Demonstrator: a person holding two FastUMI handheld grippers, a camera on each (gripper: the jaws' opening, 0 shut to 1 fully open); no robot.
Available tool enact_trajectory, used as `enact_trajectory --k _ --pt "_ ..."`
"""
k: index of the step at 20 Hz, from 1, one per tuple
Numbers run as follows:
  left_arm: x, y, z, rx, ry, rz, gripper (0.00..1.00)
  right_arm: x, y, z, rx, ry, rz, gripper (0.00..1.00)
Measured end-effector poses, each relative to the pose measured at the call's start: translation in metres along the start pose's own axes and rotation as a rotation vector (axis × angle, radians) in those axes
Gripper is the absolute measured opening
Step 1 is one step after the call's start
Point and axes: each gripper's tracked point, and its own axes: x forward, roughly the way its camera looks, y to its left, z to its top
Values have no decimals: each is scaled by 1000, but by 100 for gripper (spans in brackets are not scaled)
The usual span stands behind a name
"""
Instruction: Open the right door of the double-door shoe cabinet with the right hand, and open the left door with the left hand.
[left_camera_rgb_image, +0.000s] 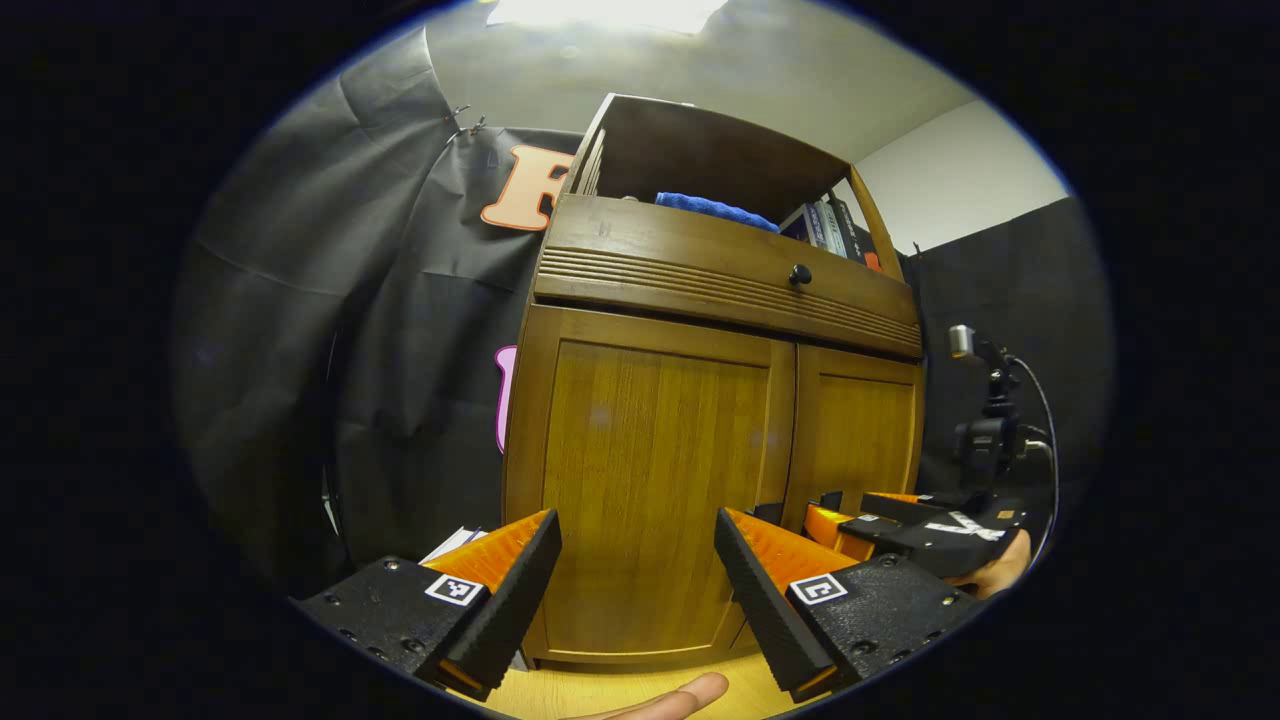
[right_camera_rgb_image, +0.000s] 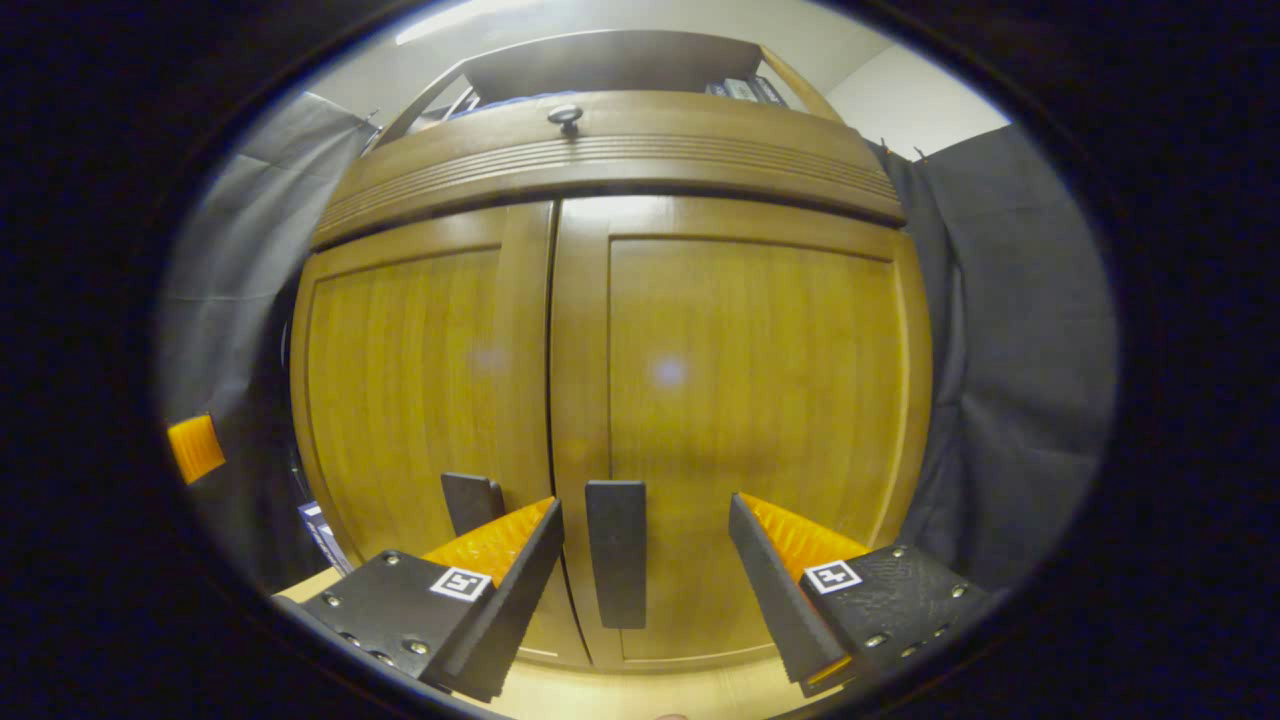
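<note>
Right gripper view is looking straight at the shoe cabinet (right_camera_rgb_image: 620, 330), which is standing against the booth's dark cloth with both doors shut. The right door (right_camera_rgb_image: 740, 420) is facing the camera squarely, and the left door (right_camera_rgb_image: 420, 390) is sitting beside it across the narrow centre seam. Above them a drawer (right_camera_rgb_image: 600, 150) with a small knob (right_camera_rgb_image: 565, 117) is running the full width.

The right gripper (right_camera_rgb_image: 645, 560) is hanging low in front of the right door with its fingers spread wide apart, holding nothing — and the dark upright handle (right_camera_rgb_image: 616, 550) is sitting between them, near the seam. That placement looks deliberate: the spread fingers are lining up around the handle so that closing them would clamp it for the pull. The left door's handle (right_camera_rgb_image: 472, 503) is peeking out just behind the left finger.

In the left gripper view, the left gripper (left_camera_rgb_image: 637, 575) is waiting farther back, fingers likewise apart and empty, aimed at the left door (left_camera_rgb_image: 650, 480) — probably standing by until the right door is dealt with. The right gripper (left_camera_rgb_image: 920, 525) is showing there too, down near the cabinet's right door (left_camera_rgb_image: 865, 425).
</note>
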Motion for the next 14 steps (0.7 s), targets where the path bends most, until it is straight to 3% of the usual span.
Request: enact_trajectory --k 1,2,5,6,9,10,14 --pt "1 1 -1 0 3 2 95 8 -2 -9 -10 22 -26 98" --pt "0 0 -1 -1 4 2 95 13 3 -17 1 47 11 98" --pt "1 -2 -1 -1 4 -3 95 12 11 -18 9 35 15 30" --pt "1 -2 -2 2 5 -5 92 9 9 -15 -1 27 27 30" --pt "2 -5 -4 13 8 -8 95 -4 7 -14 44 19 69 30" --pt "3 -6 -5 14 12 -9 92 -10 6 -15 55 19 80 23" --pt "3 -9 -7 27 19 -15 95 -33 -1 -15 47 12 105 22"
